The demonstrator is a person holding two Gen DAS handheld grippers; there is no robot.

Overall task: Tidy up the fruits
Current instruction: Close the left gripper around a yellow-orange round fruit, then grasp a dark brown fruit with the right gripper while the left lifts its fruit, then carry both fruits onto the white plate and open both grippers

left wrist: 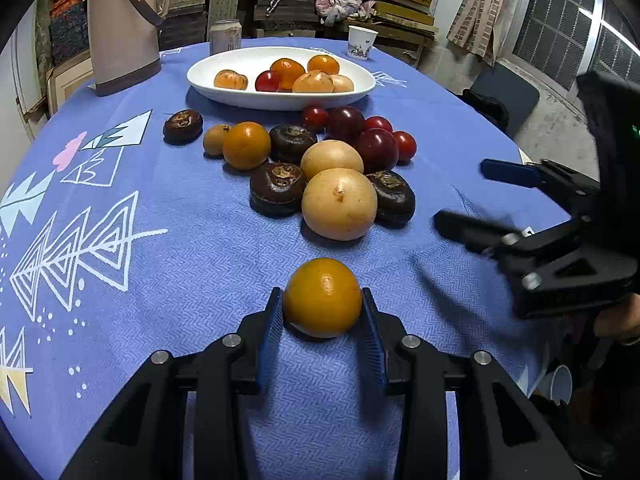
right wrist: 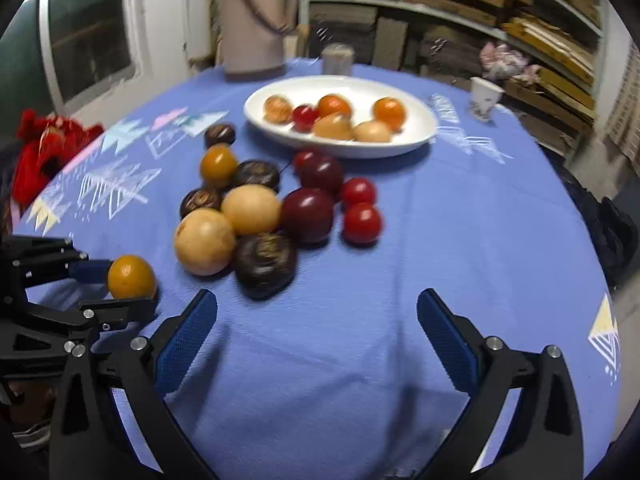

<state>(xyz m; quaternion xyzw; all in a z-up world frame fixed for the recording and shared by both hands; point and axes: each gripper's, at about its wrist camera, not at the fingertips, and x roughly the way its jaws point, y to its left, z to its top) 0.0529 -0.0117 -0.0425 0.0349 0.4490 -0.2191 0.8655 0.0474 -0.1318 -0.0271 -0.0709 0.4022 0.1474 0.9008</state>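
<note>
A small orange fruit (left wrist: 322,298) rests on the blue tablecloth, and my left gripper (left wrist: 321,292) is shut on it, its blue pads pressing both sides. The right wrist view shows the same fruit (right wrist: 131,277) at the left, inside that gripper (right wrist: 120,286). My right gripper (right wrist: 317,296) stands wide open over bare cloth with nothing between its fingers; in the left wrist view it (left wrist: 463,193) hovers right of the pile. The pile (left wrist: 339,204) holds pale round fruits, dark water chestnuts, plums, cherry tomatoes and an orange fruit. Behind it, a white oval dish (left wrist: 224,62) holds several fruits.
A beige thermos jug (left wrist: 120,28), a drinks can (left wrist: 225,36) and a paper cup (left wrist: 361,42) stand at the table's far side. A red cloth (right wrist: 44,152) lies off the left edge. The round table's edge curves close on the right.
</note>
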